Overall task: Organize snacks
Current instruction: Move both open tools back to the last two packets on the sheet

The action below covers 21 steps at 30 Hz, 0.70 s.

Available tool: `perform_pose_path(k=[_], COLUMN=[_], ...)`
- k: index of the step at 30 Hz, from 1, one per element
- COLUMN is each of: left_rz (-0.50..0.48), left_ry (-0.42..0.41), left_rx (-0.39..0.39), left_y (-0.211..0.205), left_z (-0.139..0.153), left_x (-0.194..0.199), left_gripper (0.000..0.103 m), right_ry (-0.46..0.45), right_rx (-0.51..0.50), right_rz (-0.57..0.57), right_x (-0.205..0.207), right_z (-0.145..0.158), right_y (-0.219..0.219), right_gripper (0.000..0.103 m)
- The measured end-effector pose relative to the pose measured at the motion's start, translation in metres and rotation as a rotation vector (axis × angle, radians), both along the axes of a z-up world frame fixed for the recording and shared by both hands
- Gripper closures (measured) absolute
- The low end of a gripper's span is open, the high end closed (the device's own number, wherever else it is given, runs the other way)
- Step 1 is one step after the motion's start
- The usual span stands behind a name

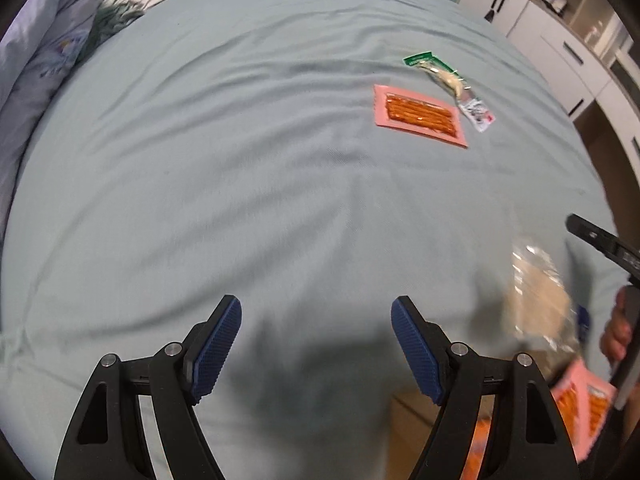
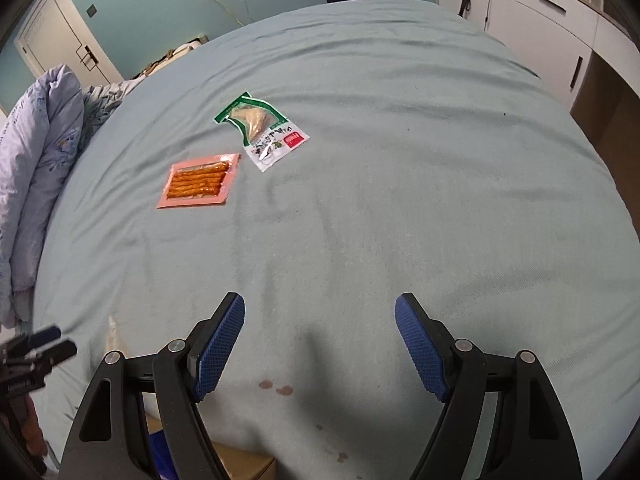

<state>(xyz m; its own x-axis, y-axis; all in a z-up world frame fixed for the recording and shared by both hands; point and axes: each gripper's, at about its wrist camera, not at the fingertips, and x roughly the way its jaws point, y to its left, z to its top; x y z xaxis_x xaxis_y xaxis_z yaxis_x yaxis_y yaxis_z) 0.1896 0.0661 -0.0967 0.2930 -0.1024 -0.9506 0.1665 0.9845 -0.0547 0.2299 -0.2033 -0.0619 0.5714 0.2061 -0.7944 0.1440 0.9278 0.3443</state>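
A pink pack of orange sticks [image 1: 420,116] [image 2: 199,180] lies flat on the pale green bed sheet. Beside it lies a green and white snack pouch [image 1: 452,84] [image 2: 262,130]. My left gripper [image 1: 316,344] is open and empty, low over the sheet, well short of both packs. My right gripper [image 2: 320,344] is open and empty too. In the left wrist view a blurred clear bag of pale snacks [image 1: 538,296] hangs in the air at the right, above a brown cardboard box [image 1: 412,420] that holds pink packs [image 1: 584,404].
Folded lilac bedding [image 2: 36,168] lies along the bed's left side. White cabinets [image 2: 560,12] stand beyond the right edge. The sheet [image 2: 400,200] has small reddish stains [image 2: 276,387] near my right gripper. The box corner [image 2: 240,460] shows at the bottom.
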Motion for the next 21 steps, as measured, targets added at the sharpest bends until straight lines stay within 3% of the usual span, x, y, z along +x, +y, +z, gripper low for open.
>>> perform_pose_path(k=[6, 15, 17, 21], left_rz=[0.023, -0.045, -0.099, -0.213], left_ry=[0.061, 0.094, 0.068, 0.041], left_rx=[-0.077, -0.078, -0.013, 0.059], left_y=[0.004, -0.044, -0.066, -0.105], left_z=[-0.016, -0.042, -0.046, -0.049], left_x=[0.035, 0.082, 0.092, 0.111], left_gripper=[0.025, 0.025, 0.018, 0.016], right_ry=[0.031, 0.015, -0.011, -0.051], right_rx=[-0.003, -0.060, -0.115, -0.236], right_rz=[-0.001, 0.056, 0.094, 0.182], right_x=[0.022, 0.070, 0.084, 0.124], right_z=[-0.019, -0.024, -0.021, -0.018], right_y=[0.004, 0.009, 0.011, 0.014], right_gripper=[0.026, 0.026, 0.026, 0.026])
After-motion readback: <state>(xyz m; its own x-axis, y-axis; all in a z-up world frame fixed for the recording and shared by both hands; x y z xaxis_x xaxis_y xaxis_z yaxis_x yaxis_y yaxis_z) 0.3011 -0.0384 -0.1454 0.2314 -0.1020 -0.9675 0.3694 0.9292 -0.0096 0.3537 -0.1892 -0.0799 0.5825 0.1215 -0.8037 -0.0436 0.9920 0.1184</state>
